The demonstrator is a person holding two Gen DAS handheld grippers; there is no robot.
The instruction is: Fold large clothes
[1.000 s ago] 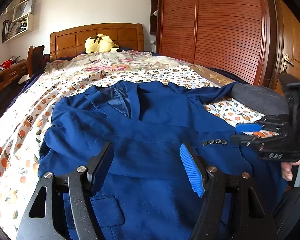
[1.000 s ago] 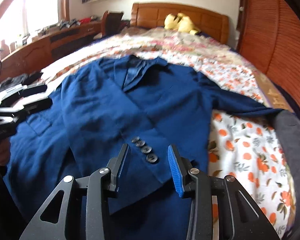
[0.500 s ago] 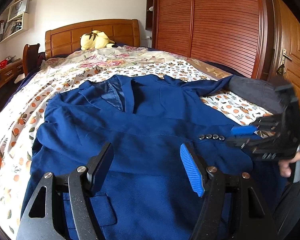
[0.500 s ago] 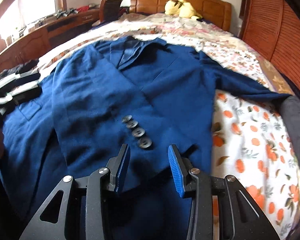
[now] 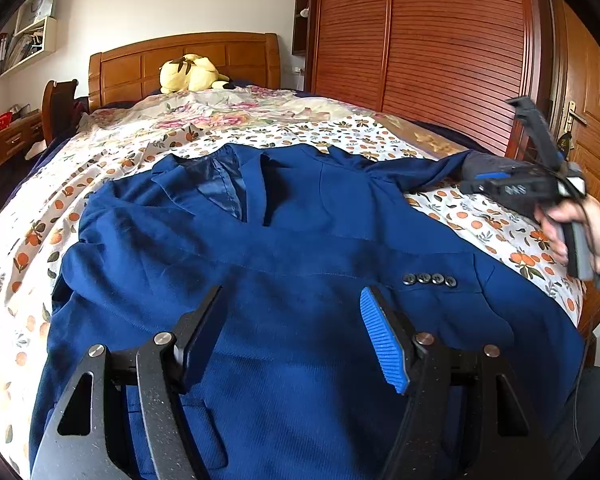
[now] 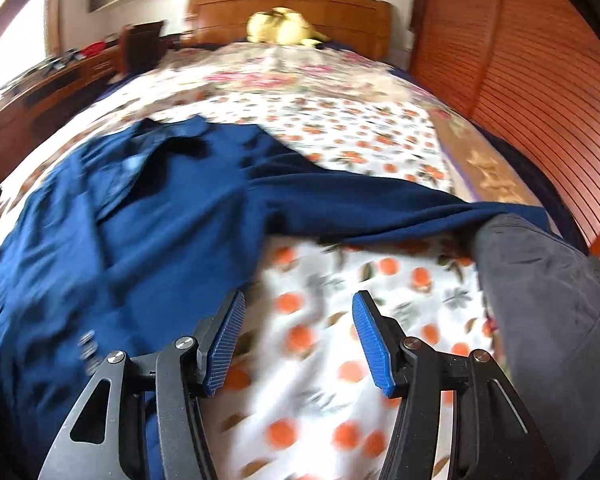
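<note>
Jaws of left gripper (image 5: 292, 334) parted, empty, over blue jacket (image 5: 284, 248), right gripper (image 6: 298, 338) jaws opening, empty

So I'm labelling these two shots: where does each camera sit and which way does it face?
Left wrist: on the left gripper, over the blue jacket, facing the headboard; the person's hand holds the right gripper.
Right wrist: on the right gripper, jaws opening, empty, over the bedsheet.
Shared: jacket, yellow plush toy.
</note>
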